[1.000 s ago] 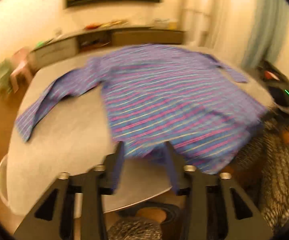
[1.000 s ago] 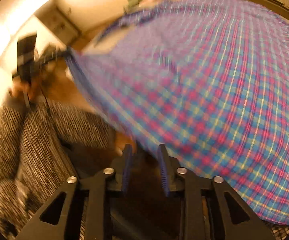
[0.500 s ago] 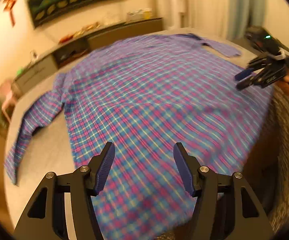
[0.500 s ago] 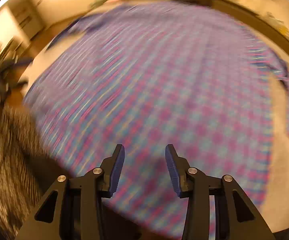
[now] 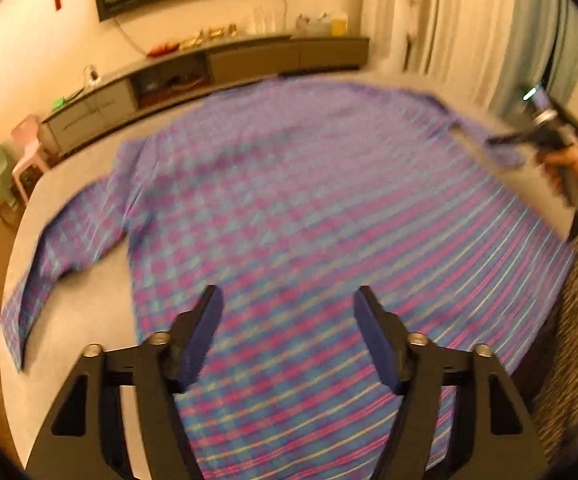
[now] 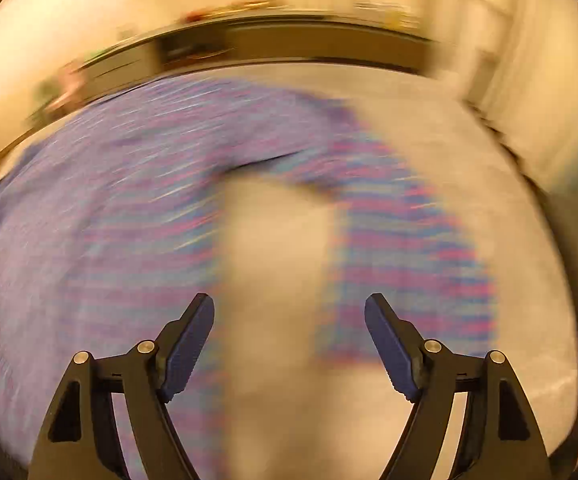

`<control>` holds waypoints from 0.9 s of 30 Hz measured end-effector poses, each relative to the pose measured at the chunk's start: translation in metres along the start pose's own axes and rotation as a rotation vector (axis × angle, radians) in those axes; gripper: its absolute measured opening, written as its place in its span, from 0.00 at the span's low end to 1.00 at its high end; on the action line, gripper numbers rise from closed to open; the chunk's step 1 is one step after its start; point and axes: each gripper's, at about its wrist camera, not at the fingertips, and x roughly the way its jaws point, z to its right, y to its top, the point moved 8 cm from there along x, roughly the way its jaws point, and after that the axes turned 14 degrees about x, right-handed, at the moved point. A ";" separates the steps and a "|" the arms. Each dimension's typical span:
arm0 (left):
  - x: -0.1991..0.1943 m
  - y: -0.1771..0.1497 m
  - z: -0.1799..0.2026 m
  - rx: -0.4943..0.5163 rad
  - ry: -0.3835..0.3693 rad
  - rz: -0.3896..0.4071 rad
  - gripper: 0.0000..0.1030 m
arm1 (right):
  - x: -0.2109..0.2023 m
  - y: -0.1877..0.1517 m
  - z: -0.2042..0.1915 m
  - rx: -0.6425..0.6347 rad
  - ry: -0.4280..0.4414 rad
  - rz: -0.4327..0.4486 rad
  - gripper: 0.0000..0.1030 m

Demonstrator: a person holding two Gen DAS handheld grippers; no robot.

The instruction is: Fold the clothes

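Note:
A blue, pink and purple plaid shirt (image 5: 309,208) lies spread flat on a pale round table (image 5: 77,316), one sleeve (image 5: 65,248) stretched to the left. My left gripper (image 5: 289,328) is open and empty above the shirt's near hem. My right gripper (image 6: 289,332) is open and empty above the table between the shirt's body (image 6: 101,220) and its right sleeve (image 6: 409,240); this view is blurred. The right gripper also shows in the left wrist view (image 5: 529,138), held in a hand near the right sleeve.
A low dark sideboard (image 5: 209,68) with small items runs along the far wall. Pink and green small chairs (image 5: 17,160) stand at the left. Curtains (image 5: 469,28) hang at the right. The person's patterned clothing (image 5: 573,340) is at the table's right edge.
Both grippers have let go of the shirt's hem and opened wide. The shirt now lies flat. The right gripper has swung over to the right sleeve side.

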 end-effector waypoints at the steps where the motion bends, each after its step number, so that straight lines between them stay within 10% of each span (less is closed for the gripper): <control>1: -0.001 0.019 0.012 0.020 -0.029 0.018 0.72 | 0.009 0.003 0.009 -0.001 -0.015 -0.009 0.76; 5: 0.004 0.086 0.068 0.078 -0.202 0.068 0.72 | 0.042 0.014 0.036 0.006 -0.027 -0.047 0.72; 9: 0.028 0.149 0.123 0.005 -0.487 0.076 0.72 | 0.043 0.019 0.039 0.027 0.063 -0.068 0.03; 17: 0.124 0.240 0.201 -0.063 -0.621 0.005 0.72 | -0.042 -0.003 0.018 0.135 0.540 -0.029 0.03; 25: 0.211 0.265 0.236 -0.143 -0.637 -0.060 0.70 | -0.065 -0.025 -0.016 0.045 0.711 -0.061 0.03; 26: 0.212 0.264 0.237 -0.148 -0.640 -0.041 0.49 | -0.067 -0.026 -0.016 0.042 0.725 -0.068 0.03; 27: 0.213 0.263 0.237 -0.155 -0.644 -0.044 0.02 | -0.068 -0.028 -0.017 0.040 0.738 -0.074 0.03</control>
